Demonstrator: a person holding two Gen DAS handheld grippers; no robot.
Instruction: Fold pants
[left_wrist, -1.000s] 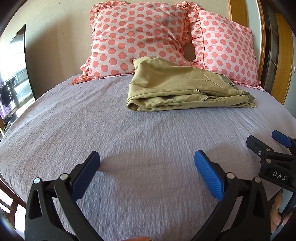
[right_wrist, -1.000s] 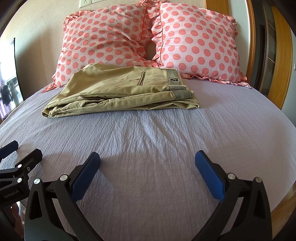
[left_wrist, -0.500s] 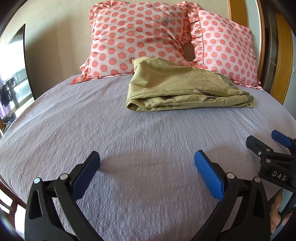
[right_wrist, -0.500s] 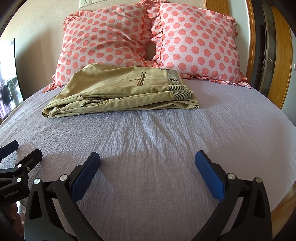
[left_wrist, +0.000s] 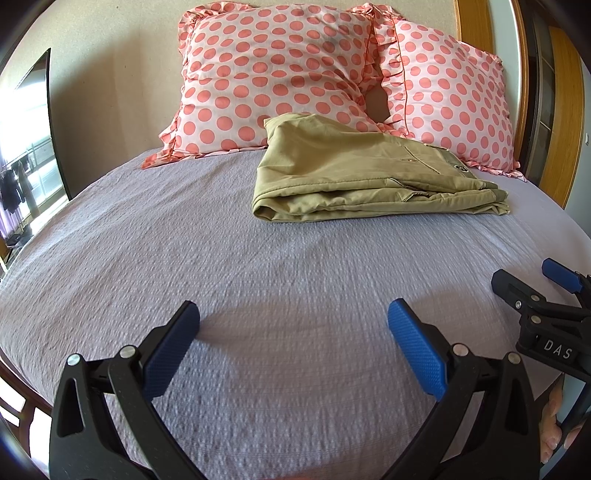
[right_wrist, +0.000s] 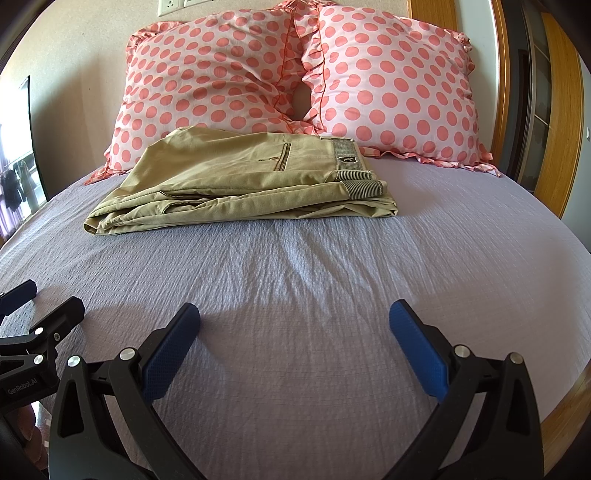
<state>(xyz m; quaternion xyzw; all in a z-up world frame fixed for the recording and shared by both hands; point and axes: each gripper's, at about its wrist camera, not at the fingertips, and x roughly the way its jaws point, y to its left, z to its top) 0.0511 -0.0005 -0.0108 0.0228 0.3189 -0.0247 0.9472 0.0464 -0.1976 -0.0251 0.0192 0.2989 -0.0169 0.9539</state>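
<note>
Your left gripper (left_wrist: 293, 332) hovers low over the near part of the bed (left_wrist: 184, 258), jaws spread wide and gripping nothing. Your right gripper (right_wrist: 295, 332) sits level beside it, jaws released too, pointing toward the headboard end. Each one shows at the edge of the other's view. The khaki pants (right_wrist: 240, 184) lie folded in a flat bundle at the far end of the lilac bedspread, well apart from both grippers, the back edge touching the two pink polka-dot pillows (right_wrist: 258, 74). Those lean on a beige wall (left_wrist: 110, 92). A wooden frame (right_wrist: 554, 129) stands at the right.
</note>
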